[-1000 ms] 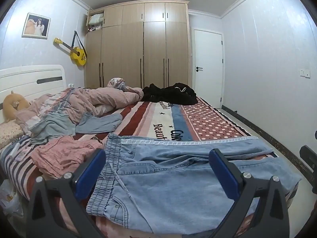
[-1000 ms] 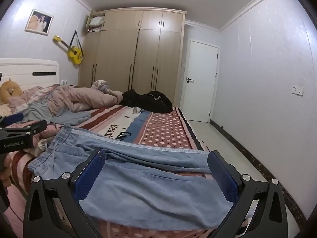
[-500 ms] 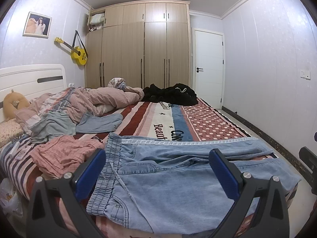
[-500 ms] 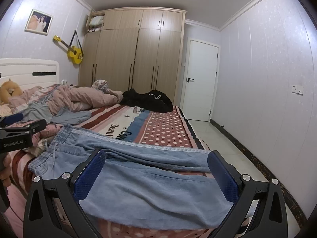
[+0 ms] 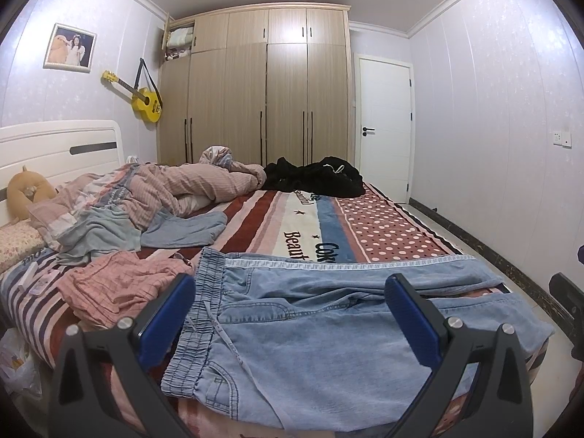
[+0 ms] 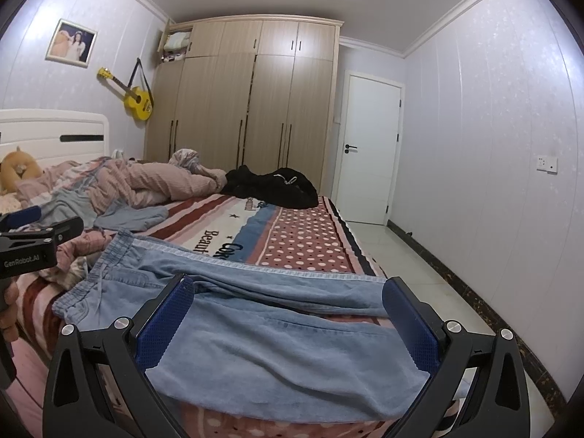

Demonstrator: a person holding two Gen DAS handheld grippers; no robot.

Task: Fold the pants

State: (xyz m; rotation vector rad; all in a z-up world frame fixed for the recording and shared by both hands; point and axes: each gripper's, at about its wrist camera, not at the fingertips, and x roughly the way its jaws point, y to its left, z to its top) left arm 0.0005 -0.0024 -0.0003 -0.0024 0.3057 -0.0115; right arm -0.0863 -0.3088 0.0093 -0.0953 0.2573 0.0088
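Note:
Light blue denim pants (image 5: pixel 328 332) lie spread flat across the near end of the bed, waistband to the left, legs running right. They also show in the right wrist view (image 6: pixel 270 332). My left gripper (image 5: pixel 292 292) is open and empty, held above the waist end. My right gripper (image 6: pixel 288 292) is open and empty, held above the leg end near the cuffs. The left gripper's body (image 6: pixel 33 248) shows at the left edge of the right wrist view.
A crumpled pink garment (image 5: pixel 120 284) lies left of the waistband. Grey-blue clothes (image 5: pixel 157 230), a pink duvet (image 5: pixel 182 189) and a black garment (image 5: pixel 314 179) lie farther back on the striped bedspread (image 5: pixel 379 233). A wardrobe (image 5: pixel 255 91) and a door (image 5: pixel 383 124) stand behind. Floor (image 6: pixel 401 252) runs along the right.
Both views have shifted very slightly; the grippers stay open and the pants have not moved.

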